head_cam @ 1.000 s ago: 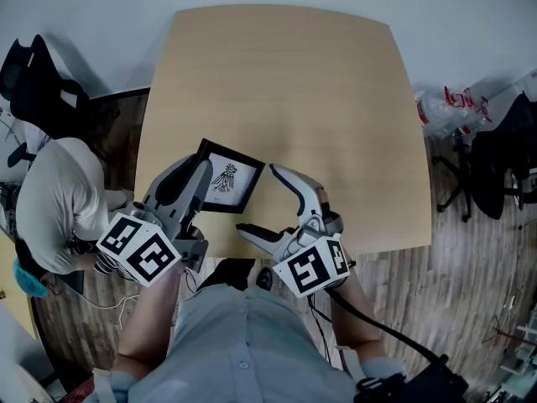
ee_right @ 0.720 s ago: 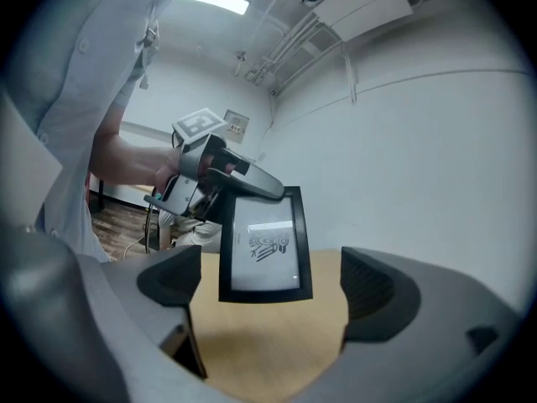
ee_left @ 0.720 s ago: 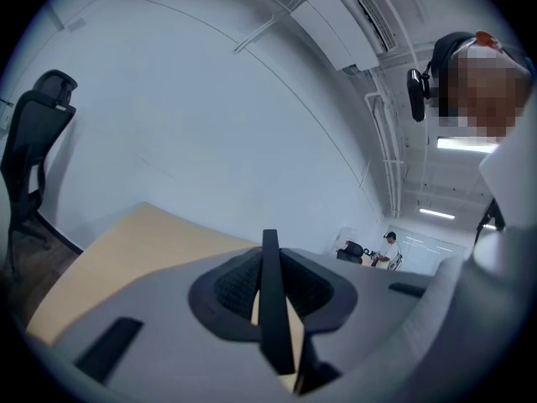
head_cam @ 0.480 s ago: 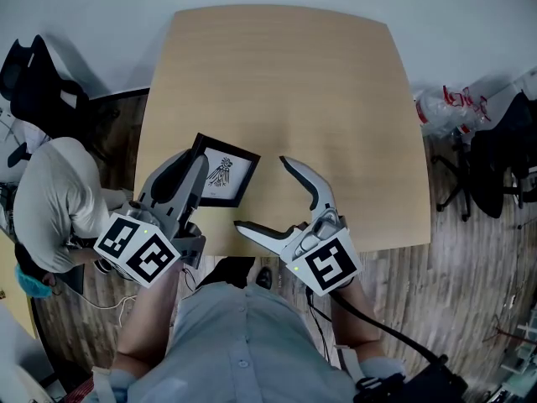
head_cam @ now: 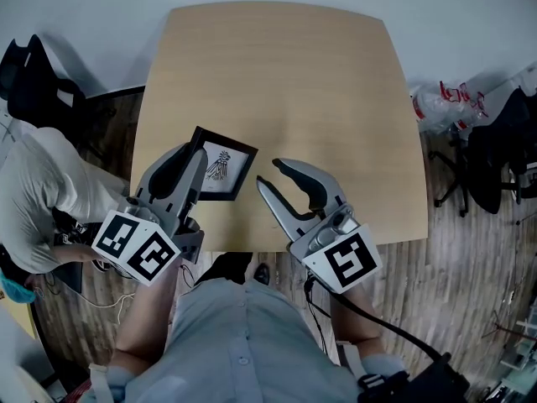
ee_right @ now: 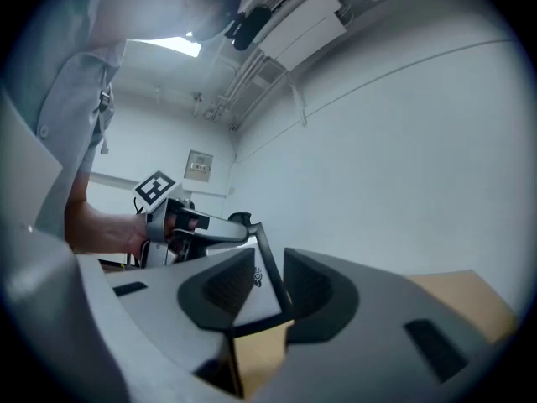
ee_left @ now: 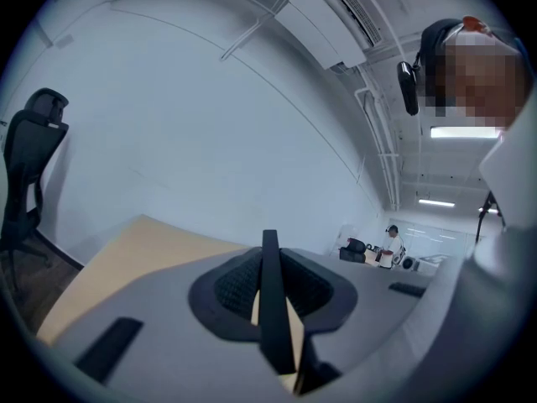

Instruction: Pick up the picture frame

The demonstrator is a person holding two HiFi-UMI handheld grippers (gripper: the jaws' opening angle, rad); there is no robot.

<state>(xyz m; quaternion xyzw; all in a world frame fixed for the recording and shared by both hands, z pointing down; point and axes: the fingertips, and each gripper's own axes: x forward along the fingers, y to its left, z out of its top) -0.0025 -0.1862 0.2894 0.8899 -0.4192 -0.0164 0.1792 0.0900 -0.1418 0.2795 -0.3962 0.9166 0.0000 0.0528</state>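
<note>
At left centre, the left hand-held gripper (head_cam: pixel 195 154) is clamped on the picture frame's (head_cam: pixel 223 164) left edge. It would be best to hold that pinch firm and lift level, clear of the worktop (head_cam: pixel 294 74). The frame faces up and sits skewed, its longer sides seemingly running from upper left down to the right. Just beside it, the right hand-held gripper (head_cam: pixel 268 173) is closing on nothing.

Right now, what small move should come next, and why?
Probably raise the left tongs a little: they clamp the picture frame by its edge over the table, while the right tongs, closing on nothing, stand beside it.
</note>
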